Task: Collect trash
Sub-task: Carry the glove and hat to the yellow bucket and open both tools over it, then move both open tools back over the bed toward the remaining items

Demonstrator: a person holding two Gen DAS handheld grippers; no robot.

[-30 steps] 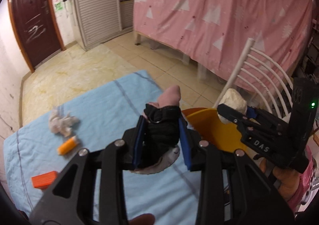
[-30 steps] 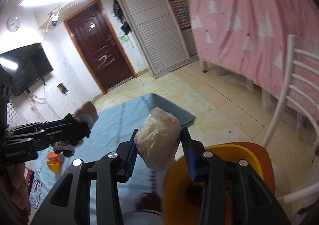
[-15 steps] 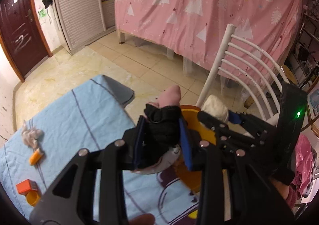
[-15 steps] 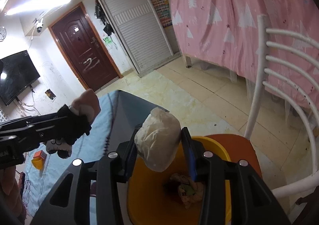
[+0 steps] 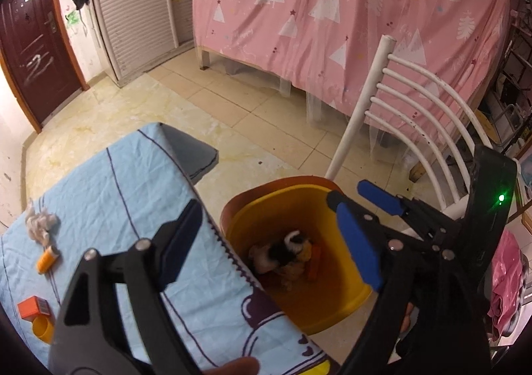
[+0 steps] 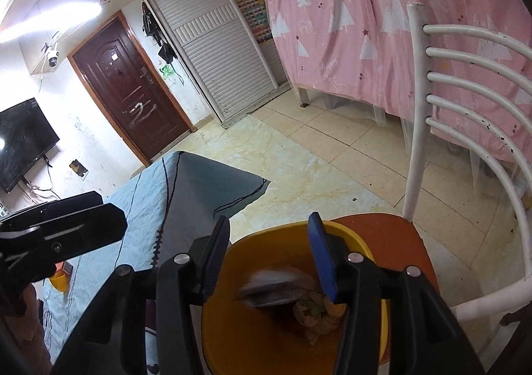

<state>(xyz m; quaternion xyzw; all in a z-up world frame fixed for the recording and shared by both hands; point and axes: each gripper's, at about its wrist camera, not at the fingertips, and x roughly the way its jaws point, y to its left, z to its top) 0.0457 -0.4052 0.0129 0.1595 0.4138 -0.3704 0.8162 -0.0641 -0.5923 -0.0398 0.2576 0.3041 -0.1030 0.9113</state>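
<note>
Left claw (image 5: 269,242) spread, empty, above the counter (image 5: 99,195) edge. Yellow bin (image 5: 332,305) touches that edge on the chair seat (image 6: 392,228). Trash (image 5: 286,252) lies inside. Right claw (image 6: 269,255) spread, empty, over the bin mouth.

One yellow bin (image 5: 345,305); one white chair (image 5: 409,98); one tissue wad (image 5: 40,225); one orange box (image 5: 33,306).
</note>
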